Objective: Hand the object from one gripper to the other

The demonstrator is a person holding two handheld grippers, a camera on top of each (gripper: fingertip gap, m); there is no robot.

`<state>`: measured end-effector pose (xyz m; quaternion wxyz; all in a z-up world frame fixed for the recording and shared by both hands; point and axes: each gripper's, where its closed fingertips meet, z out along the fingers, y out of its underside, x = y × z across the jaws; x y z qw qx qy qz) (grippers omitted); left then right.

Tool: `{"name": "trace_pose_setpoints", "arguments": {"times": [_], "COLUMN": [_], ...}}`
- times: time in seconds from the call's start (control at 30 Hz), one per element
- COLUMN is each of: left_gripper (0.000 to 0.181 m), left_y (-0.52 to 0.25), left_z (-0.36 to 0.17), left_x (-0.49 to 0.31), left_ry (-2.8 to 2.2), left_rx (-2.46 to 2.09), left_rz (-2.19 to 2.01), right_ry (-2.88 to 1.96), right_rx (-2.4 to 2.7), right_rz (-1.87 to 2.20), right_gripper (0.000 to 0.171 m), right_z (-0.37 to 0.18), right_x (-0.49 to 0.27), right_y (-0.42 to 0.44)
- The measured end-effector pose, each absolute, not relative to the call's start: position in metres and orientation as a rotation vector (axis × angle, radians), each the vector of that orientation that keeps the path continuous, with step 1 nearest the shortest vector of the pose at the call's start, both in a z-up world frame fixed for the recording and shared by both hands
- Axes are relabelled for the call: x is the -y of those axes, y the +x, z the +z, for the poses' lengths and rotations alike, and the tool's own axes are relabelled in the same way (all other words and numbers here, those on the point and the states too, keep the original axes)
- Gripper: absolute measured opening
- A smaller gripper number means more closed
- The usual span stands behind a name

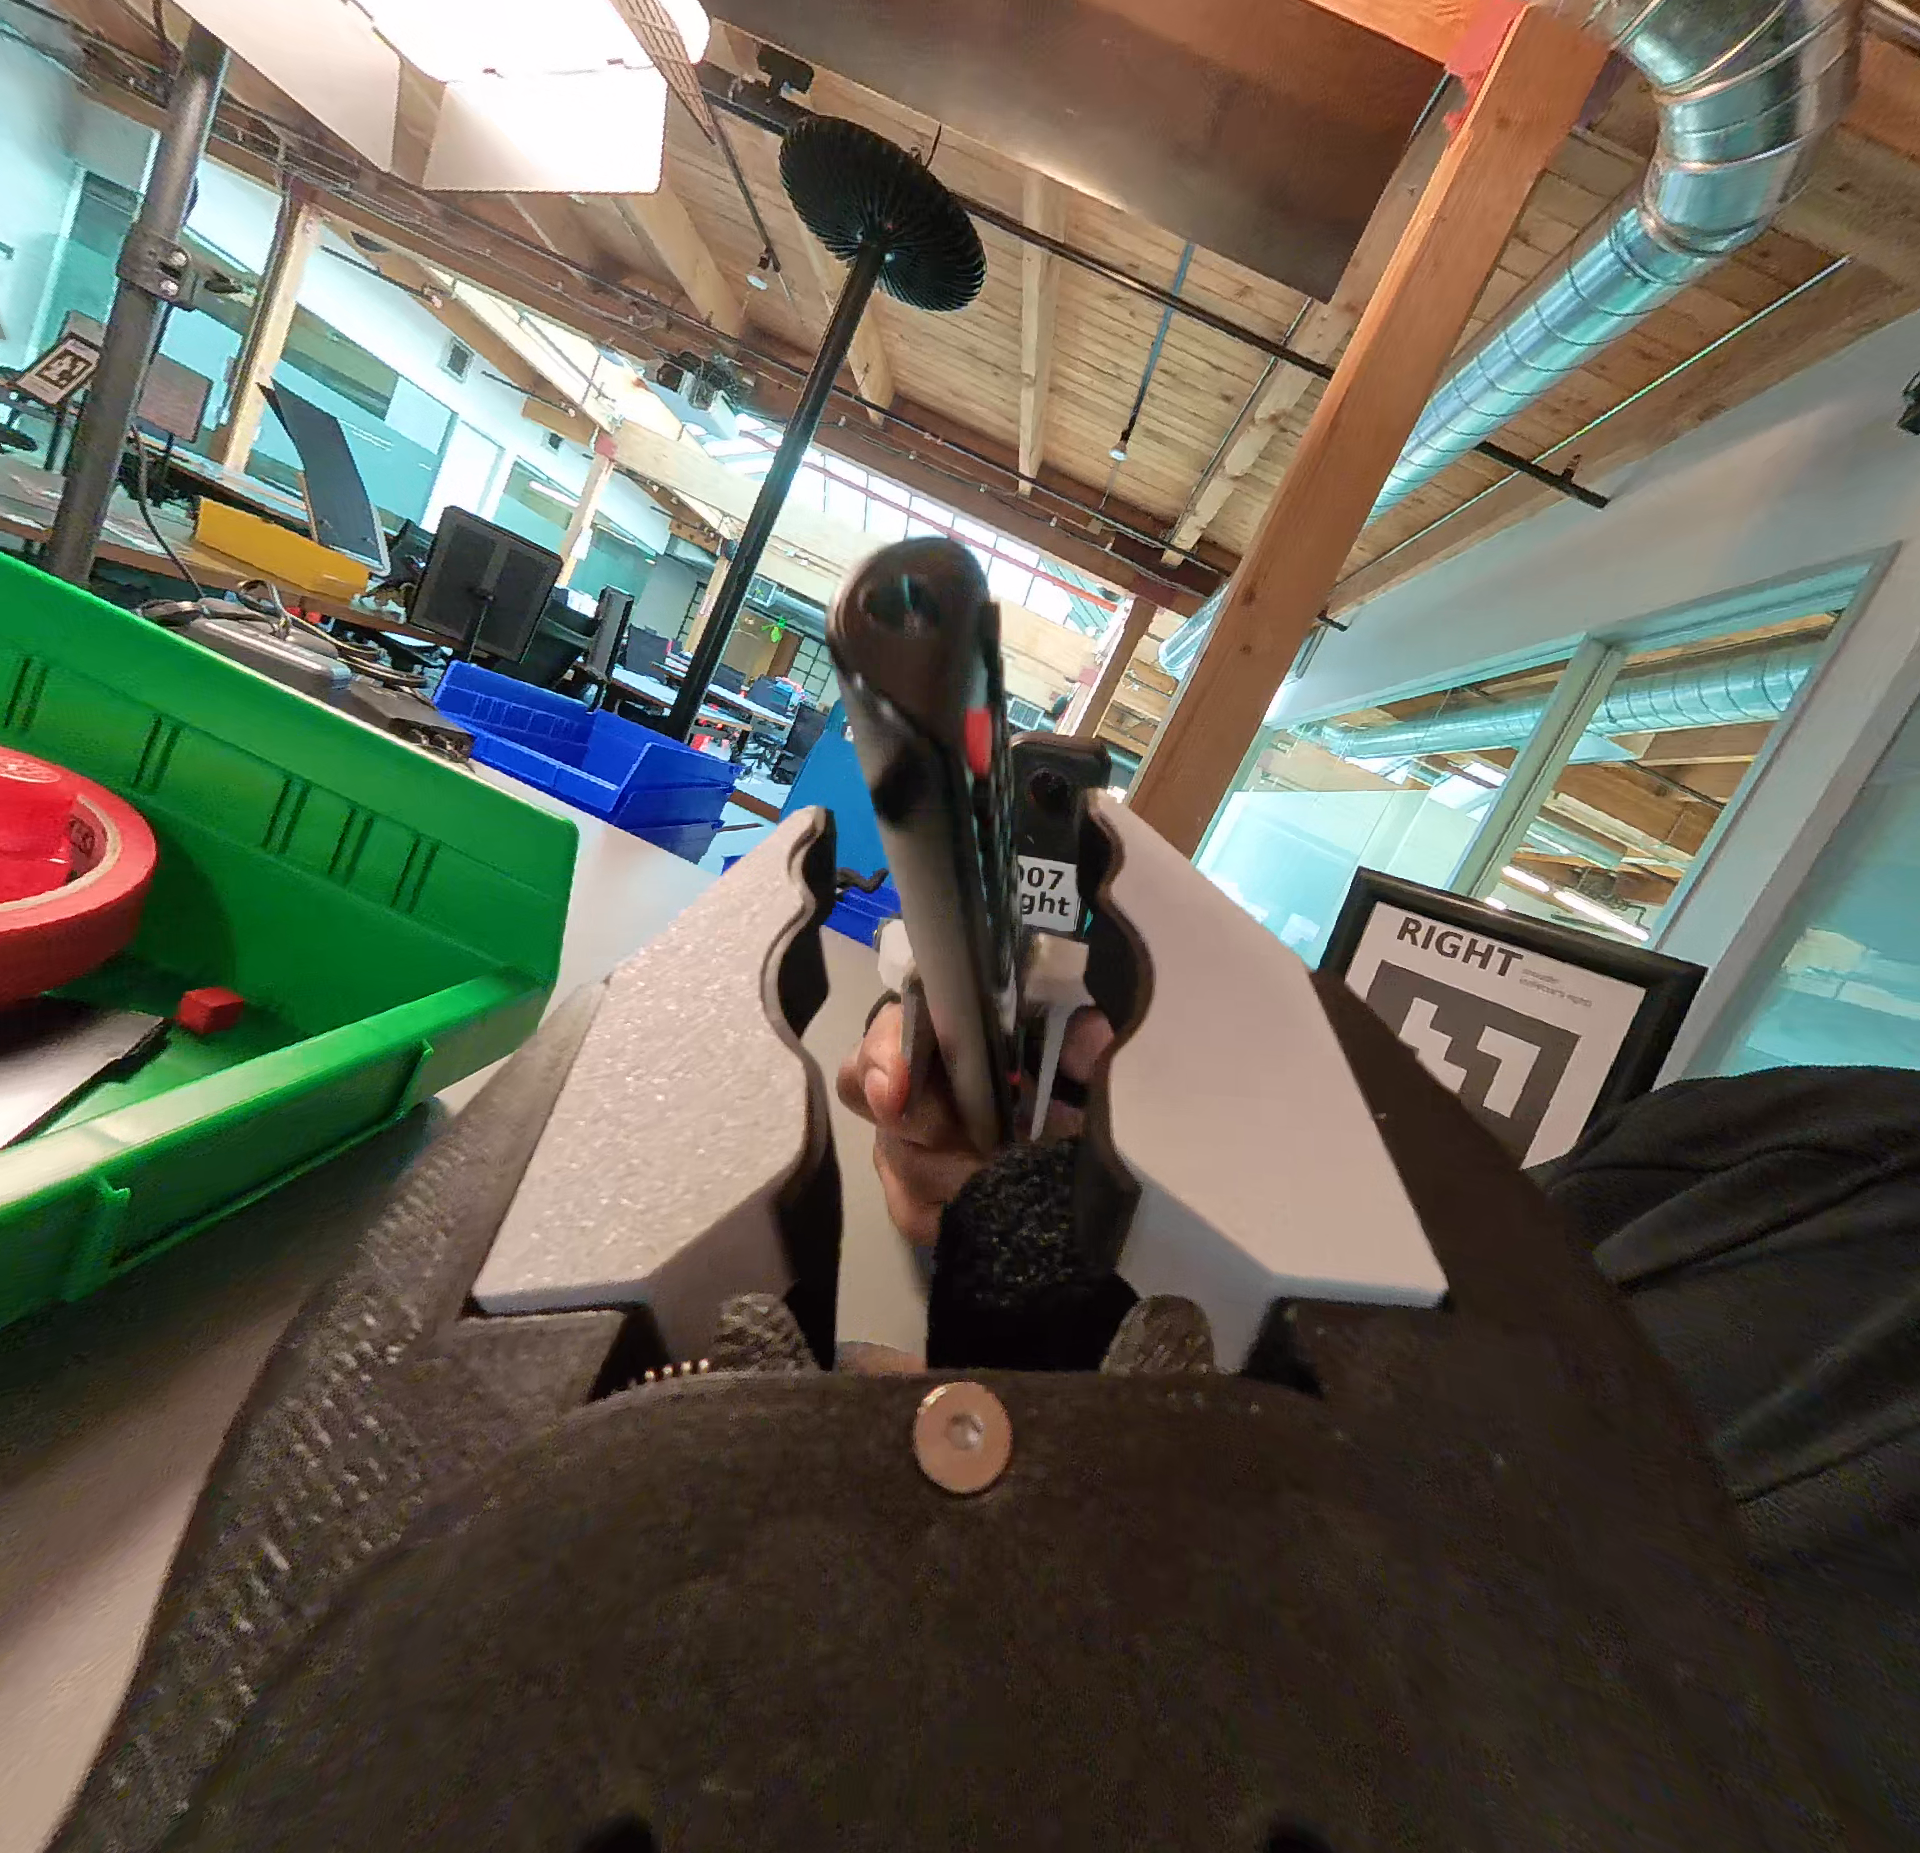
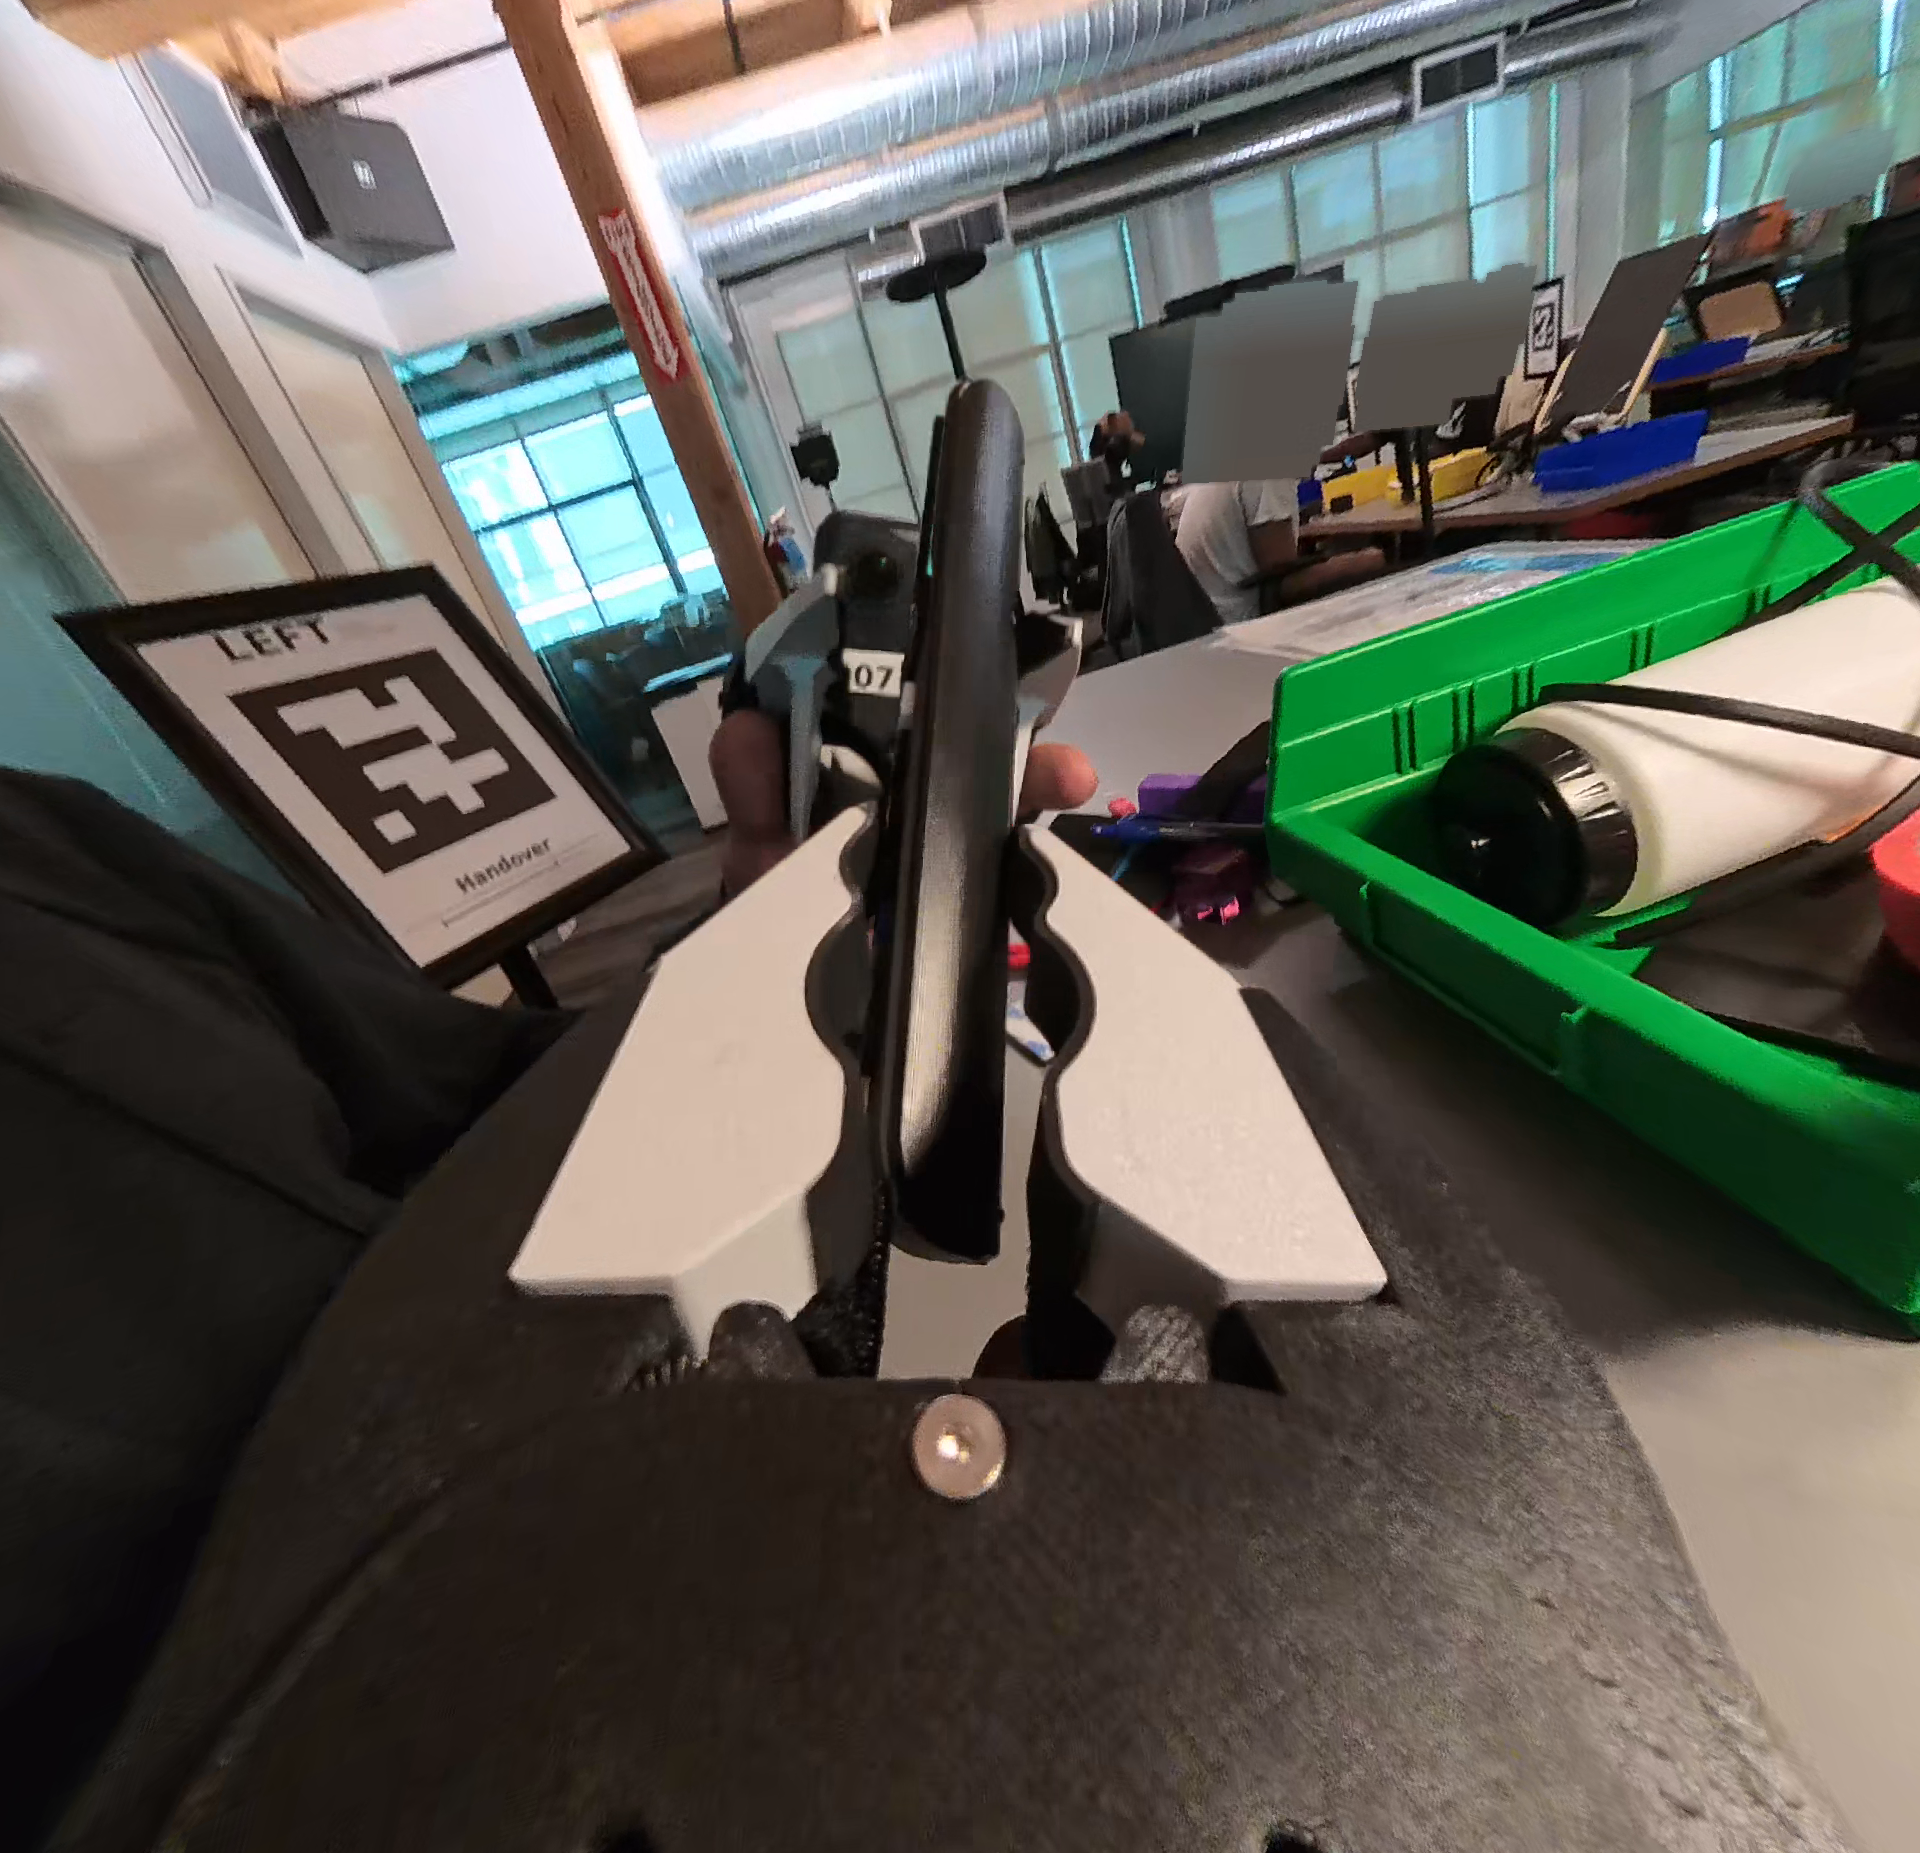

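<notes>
The right gripper's grey fingers (image 2: 727,1055) are clamping the slim black remote control (image 2: 951,868) edge-on, while the left gripper's fingers (image 1: 675,1076) are standing apart around it. The green plastic bin (image 2: 1558,982) is sitting close beside them on the tabletop (image 2: 1714,1440).

Long, slim black remote control (image 1: 940,847) (image 2: 956,764), held edge-on.
It is stood nearly upright between two pairs of grey fingers; a red button and rows of dark keys are seen along one face.

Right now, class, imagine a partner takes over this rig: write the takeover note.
Right gripper: shut on the black remote, held upright.
Left gripper: open, fingers either side of the remote, seemingly not clamping.
Done: both grippers meet at the remote, beside the green bin.
Left: the handover's direction cannot be told; one gripper must end up holding it alone.
</notes>
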<state>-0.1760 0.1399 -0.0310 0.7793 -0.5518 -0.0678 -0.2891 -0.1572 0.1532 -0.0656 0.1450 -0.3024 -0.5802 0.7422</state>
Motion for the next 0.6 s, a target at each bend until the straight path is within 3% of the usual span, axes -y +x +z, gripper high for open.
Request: {"name": "trace_pose_setpoints", "arguments": {"times": [0.17,0.27,0.37,0.47,0.6], "left_gripper": [0.051,0.024,0.023,0.024,0.028], "left_y": [-0.164,-0.154,-0.152,-0.146,-0.145], "left_z": [-0.038,-0.04,-0.046,-0.049,-0.05], "left_x": [-0.148,-0.148,-0.149,-0.15,-0.153], "left_ry": [-1.251,-1.262,-1.323,-1.339,-1.349], "left_rx": [0.106,0.04,0.0,-0.02,-0.02], "left_rz": [-0.606,-0.571,-0.521,-0.538,-0.514], "right_ry": [-0.836,-0.826,-0.79,-0.751,-0.742], "right_rx": [1.657,1.714,1.692,1.779,1.793], "right_rz": [2.23,2.177,2.107,2.045,1.939], "right_gripper": [0.024,0.025,0.04,0.026,0.024], "right_z": [-0.059,-0.066,-0.065,-0.074,-0.08], "right_x": [-0.149,-0.14,-0.141,-0.134,-0.132], "right_y": [-0.15,-0.15,-0.152,-0.149,-0.154]}}
